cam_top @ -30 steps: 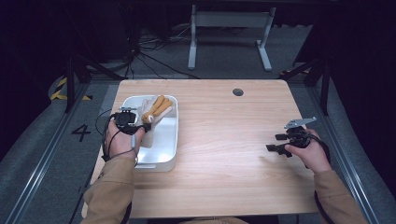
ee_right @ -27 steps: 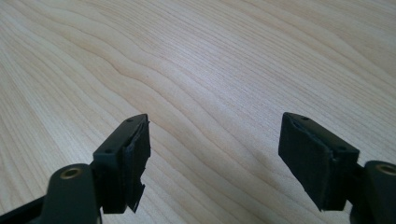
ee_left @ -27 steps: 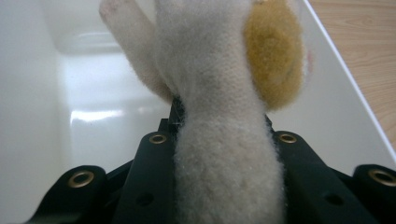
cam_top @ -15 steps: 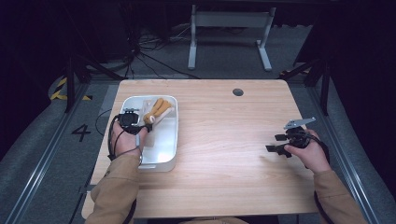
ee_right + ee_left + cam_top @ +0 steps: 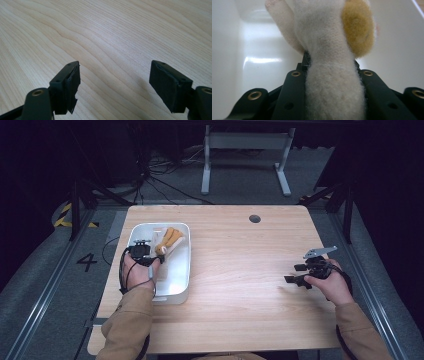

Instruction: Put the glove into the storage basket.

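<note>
White plastic walls close round the left side of the scene: a shallow tray [image 5: 172, 287] sits near the left edge of the wooden table [image 5: 240, 285], and inside it the left gripper [image 5: 151, 254] has its black jaws pressed onto a work glove [image 5: 167, 240] of cream knit with mustard-yellow fingertips. In the left gripper view the cuff of the glove [image 5: 332, 75] runs straight up between the two jaws and bulges against both, so this is a firm pinch, not a loose straddle. Compared with a second ago, the hand has drawn back toward the person and sunk a little into the tray, and the glove has come with it: its yellow fingers lay near the tray's far right corner and now lie more toward the middle. The grip looks settled, so the next move is probably to lift the glove clear of the tray wall and carry it over the bare wood.

Across the middle of the table nothing lies but the small dark grommet hole [image 5: 255, 218] near the far edge.

At the right, the right gripper [image 5: 295, 273] rests low over the table near its right edge, in the same place as a second ago, its jaws spread wide with only wood grain between them [image 5: 115, 75].
</note>
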Tool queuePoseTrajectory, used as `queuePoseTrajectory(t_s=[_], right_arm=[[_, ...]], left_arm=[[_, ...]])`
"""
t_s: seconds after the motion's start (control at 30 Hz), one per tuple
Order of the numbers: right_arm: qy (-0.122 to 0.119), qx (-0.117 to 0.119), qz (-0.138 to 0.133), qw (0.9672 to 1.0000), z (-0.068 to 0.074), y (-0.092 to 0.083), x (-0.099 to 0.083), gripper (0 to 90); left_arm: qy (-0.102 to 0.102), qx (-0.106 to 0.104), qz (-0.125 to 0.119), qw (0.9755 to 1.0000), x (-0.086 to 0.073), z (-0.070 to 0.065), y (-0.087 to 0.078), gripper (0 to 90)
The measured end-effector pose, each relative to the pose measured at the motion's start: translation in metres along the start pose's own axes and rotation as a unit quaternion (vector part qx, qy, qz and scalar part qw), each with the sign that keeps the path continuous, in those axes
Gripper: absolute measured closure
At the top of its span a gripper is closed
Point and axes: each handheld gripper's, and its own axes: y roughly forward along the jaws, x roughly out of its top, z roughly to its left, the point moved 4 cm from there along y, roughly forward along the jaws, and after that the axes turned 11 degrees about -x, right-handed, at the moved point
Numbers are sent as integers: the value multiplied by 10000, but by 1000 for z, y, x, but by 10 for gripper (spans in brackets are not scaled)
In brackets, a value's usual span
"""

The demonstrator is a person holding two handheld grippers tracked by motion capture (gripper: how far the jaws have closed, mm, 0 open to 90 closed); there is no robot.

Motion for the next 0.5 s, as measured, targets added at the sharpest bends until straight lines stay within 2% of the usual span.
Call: queuePoseTrajectory(t_s=[0.17, 0.23, 0.33, 0.5], right_arm=[[-6, 4, 2, 10000, 0, 0, 0, 248], [-4, 4, 11, 10000, 0, 1, 0, 248], [-6, 5, 7, 10000, 1, 1, 0, 248], [-7, 20, 3, 10000, 1, 1, 0, 247]], left_arm=[[24, 38, 68, 10000, -1, 1, 3, 707], [-75, 2, 209, 9998, -4, 3, 5, 704], [-228, -74, 286, 9993, -7, 4, 8, 700], [-263, -24, 419, 9988, -9, 4, 9, 698]])
